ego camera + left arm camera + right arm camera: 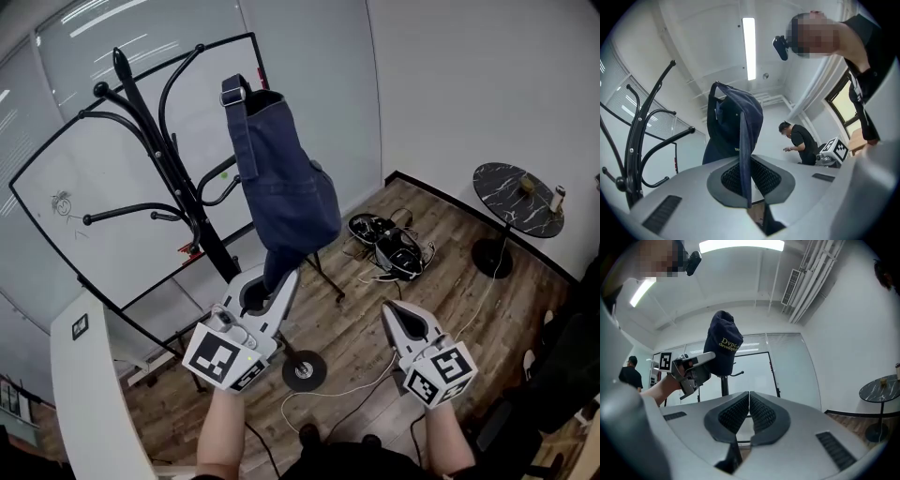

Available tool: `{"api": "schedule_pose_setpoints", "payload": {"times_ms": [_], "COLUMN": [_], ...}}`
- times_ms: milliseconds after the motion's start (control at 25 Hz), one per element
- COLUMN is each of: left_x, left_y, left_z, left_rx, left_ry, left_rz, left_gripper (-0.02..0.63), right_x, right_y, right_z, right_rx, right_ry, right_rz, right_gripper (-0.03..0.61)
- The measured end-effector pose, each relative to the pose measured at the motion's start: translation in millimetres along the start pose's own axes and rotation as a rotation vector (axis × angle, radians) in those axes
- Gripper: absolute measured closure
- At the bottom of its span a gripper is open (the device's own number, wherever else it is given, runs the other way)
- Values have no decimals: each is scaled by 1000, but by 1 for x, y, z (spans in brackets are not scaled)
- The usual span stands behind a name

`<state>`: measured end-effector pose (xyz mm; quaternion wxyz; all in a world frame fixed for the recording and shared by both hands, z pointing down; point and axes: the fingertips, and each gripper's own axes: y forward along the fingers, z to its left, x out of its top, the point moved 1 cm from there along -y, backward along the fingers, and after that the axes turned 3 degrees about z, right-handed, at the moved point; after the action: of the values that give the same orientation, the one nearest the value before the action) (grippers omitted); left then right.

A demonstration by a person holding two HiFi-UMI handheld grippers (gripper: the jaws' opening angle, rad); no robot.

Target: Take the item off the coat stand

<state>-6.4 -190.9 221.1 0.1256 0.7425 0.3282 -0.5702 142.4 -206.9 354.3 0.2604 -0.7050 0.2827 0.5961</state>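
A navy blue cap (281,178) stands upright over my left gripper (279,277), which is shut on its brim. In the left gripper view the brim runs edge-on between the pads, with the cap (733,122) rising above, apart from the curved arms of the black coat stand (635,140). From the head view the coat stand (178,159) rises just left of the cap. My right gripper (396,314) is lower and to the right, shut with nothing between its pads (759,412). The right gripper view shows the cap (723,345) and the left gripper (691,369) holding it.
A whiteboard (122,187) leans behind the stand. The stand's round base (305,370) sits on the wood floor with cables around it. A dark bag (389,246) lies by the wall, a round black table (518,199) at right, a white desk edge (84,394) at left.
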Motion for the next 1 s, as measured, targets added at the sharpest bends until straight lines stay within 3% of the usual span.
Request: {"api": "schedule_pose_setpoints", "payload": {"times_ms": [280, 520, 1000], "left_x": [52, 91, 90], "left_y": [-34, -83, -85], "left_z": [9, 76, 95], "left_rx": [-73, -103, -165], "left_ry": [-74, -142, -219], "left_rz": [-97, -172, -221], "left_gripper": [583, 583, 583], "right_x": [8, 28, 4], "right_y": [11, 56, 52], "right_z": [24, 75, 70], "right_rx": [75, 124, 156], "right_ry": [4, -10, -3], "right_rz": [-32, -8, -11], "right_gripper": [548, 548, 548]}}
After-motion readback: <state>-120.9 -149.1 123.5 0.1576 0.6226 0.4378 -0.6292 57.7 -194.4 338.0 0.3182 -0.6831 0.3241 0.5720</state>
